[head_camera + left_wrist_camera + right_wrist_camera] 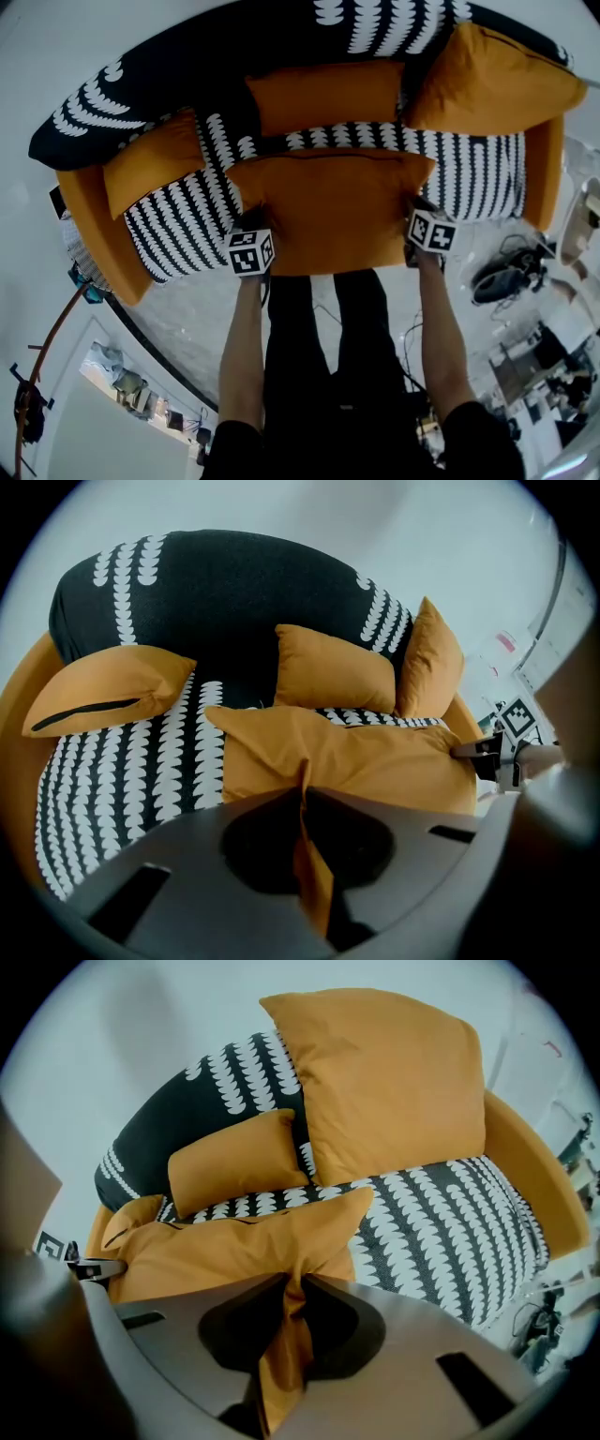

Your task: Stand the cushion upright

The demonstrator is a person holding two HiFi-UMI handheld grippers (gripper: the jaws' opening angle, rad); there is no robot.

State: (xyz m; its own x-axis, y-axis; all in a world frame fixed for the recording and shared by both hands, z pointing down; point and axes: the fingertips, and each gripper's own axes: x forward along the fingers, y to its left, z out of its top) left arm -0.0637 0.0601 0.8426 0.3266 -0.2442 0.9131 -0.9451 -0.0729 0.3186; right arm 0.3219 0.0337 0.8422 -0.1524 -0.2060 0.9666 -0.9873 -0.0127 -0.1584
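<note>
Right gripper [289, 1285] jaws pinch orange cushion [225, 1241] corner fabric; cushion flat on patterned sofa [441, 1222].

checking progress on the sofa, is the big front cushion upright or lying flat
Lying flat: the cushion spreads across the sofa seat, its near edge pinched by the left tongs and the right tongs.

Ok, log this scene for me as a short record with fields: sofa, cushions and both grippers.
sofa: orange frame, black cover with white pattern
front cushion: orange, lying flat at the seat's front edge
other cushions: three orange; one at the head view's left, one against the back, a larger one at the right end
left gripper: fingers shut on a fold of the front cushion
right gripper: fingers shut on a fold of the same cushion
task state: cushion not yet upright
</note>
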